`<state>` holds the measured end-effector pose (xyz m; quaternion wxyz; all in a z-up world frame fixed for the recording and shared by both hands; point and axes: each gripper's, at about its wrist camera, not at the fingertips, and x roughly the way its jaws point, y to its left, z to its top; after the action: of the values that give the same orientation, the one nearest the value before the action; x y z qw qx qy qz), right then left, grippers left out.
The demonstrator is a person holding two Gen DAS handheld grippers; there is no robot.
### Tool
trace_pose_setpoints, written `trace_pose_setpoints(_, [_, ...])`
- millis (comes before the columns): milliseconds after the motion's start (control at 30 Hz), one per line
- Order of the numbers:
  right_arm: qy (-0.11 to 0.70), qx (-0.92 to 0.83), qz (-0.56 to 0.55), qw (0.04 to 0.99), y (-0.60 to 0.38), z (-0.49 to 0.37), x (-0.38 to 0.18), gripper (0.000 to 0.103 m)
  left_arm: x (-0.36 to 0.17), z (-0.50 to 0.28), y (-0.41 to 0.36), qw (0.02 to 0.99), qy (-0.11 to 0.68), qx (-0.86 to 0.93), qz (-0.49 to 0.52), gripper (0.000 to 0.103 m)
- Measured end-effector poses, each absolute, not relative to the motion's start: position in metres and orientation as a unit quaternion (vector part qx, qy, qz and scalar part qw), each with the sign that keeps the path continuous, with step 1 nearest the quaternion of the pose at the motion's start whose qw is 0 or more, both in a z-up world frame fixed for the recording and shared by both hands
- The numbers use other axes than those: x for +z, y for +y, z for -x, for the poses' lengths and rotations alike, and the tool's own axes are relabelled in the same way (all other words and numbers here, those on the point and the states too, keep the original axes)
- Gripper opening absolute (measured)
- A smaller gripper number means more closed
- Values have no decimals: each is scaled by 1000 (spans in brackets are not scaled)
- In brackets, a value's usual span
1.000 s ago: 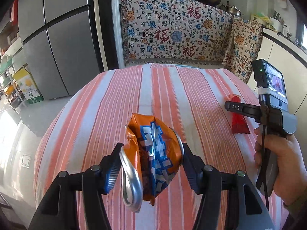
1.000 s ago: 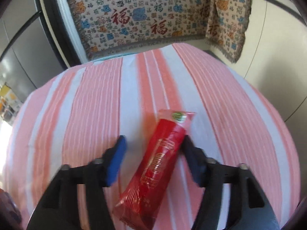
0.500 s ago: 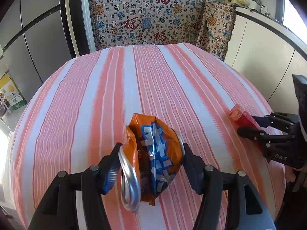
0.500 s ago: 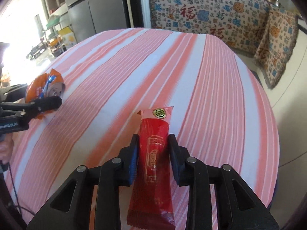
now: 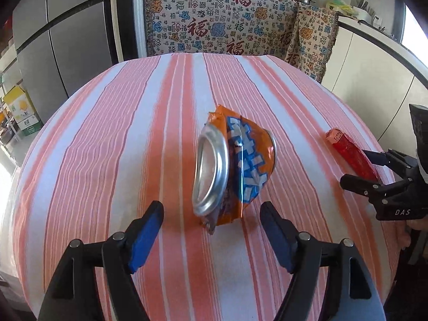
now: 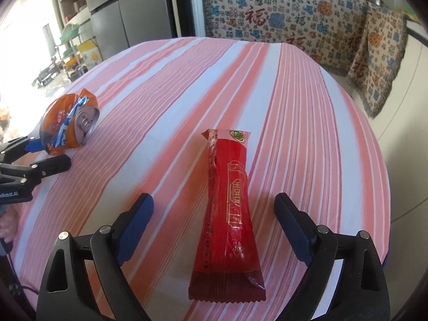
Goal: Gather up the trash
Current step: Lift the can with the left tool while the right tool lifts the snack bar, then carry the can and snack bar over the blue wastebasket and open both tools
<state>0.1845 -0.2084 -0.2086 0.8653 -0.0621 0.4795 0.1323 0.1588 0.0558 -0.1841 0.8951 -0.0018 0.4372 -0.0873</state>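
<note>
L claw (image 5: 211, 230) opening, pads clear of crushed orange/blue can (image 5: 235, 171) on striped worktop (image 5: 120, 133), silver end facing left. R claw (image 6: 214, 224) opening round flat red wrapper (image 6: 230, 214), long axis running away from cam.

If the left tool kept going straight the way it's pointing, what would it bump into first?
Most likely the crushed orange and blue drinks can, which lies straight ahead between the left tool's opening blue-padded fingers, untouched by them. It rests on the pink striped tablecloth; depth is hard to judge.
</note>
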Motion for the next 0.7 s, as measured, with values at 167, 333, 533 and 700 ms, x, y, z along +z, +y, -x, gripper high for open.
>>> trace_pose_setpoints(167, [504, 144, 45, 850, -210, -192, -193, 92, -179, -169, 36, 897, 432, -92, -24, 76])
trace_pose_setpoints(333, [548, 150, 67, 820, -204, -211, -193, 76, -186, -184, 21, 895, 435, -65, -74, 76])
trace_pose_setpoints(533, [554, 144, 50, 819, -212, -207, -186, 16, -178, -181, 28, 899, 426, -80, -62, 59])
trace_pose_setpoints(700, [537, 152, 29, 829, -220, -191, -170, 15, -168, -174, 22, 902, 418, -92, -53, 58])
